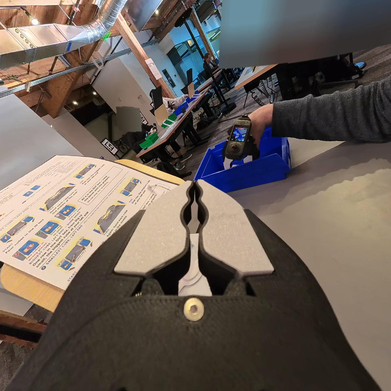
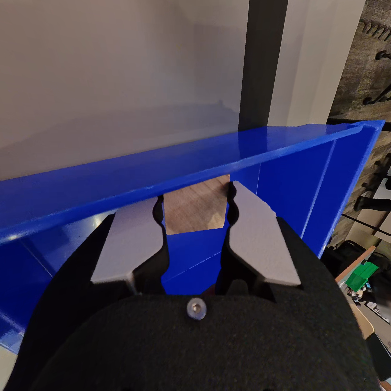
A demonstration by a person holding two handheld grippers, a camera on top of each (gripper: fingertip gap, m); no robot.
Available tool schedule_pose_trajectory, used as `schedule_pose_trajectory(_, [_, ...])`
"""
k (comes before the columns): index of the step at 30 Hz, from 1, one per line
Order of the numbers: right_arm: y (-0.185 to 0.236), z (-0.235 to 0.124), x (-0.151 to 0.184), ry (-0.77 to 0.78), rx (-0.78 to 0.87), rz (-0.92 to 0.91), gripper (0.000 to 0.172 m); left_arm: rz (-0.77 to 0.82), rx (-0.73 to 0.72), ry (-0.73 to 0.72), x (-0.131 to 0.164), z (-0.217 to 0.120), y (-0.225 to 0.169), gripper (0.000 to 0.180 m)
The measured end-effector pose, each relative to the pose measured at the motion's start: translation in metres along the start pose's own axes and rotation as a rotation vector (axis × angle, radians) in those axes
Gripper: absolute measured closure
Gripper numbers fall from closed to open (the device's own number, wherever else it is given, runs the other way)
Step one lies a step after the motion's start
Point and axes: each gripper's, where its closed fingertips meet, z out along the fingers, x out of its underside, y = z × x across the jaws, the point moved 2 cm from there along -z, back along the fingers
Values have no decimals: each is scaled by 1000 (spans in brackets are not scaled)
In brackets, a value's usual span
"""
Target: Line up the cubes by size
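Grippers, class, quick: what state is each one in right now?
Left gripper: closed, holding nothing.
Right gripper: inside the blue bin, around a wooden cube; grip cannot be told.

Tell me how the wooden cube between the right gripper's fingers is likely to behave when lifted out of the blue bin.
The wooden cube looks solid and rigid, so it should not flex under the pads. Its flat faces suit the fingers and make rolling unlikely. The smooth grain might slip a little. It sits near the blue bin wall and could catch the rim.

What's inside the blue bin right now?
Inside the blue bin are the right tongs with a wooden cube standing between their fingers. The near wall and the tongs cover most of the floor, so other cubes cannot be ruled out.
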Motion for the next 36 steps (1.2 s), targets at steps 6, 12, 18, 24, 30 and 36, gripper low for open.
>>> schedule_pose_trajectory(6, [-1,1,-1,-21,9,5,113,6,10,16,3,3,-2,180])
schedule_pose_trajectory(12, [0,0,-4,-47,21,-41,113,12,20,27,4,5,-5,180])
schedule_pose_trajectory(18, [0,0,-6,-57,25,-44,113,17,29,34,5,6,-7,180])
schedule_pose_trajectory(24, [-7,-8,-9,-73,70,-38,113,24,38,43,6,6,-8,180])
schedule_pose_trajectory(30, [-13,-21,8,-36,90,9,115,27,34,41,5,4,-7,180])
schedule_pose_trajectory(36, [-9,-11,21,-7,39,67,110,28,38,48,6,5,-8,180])
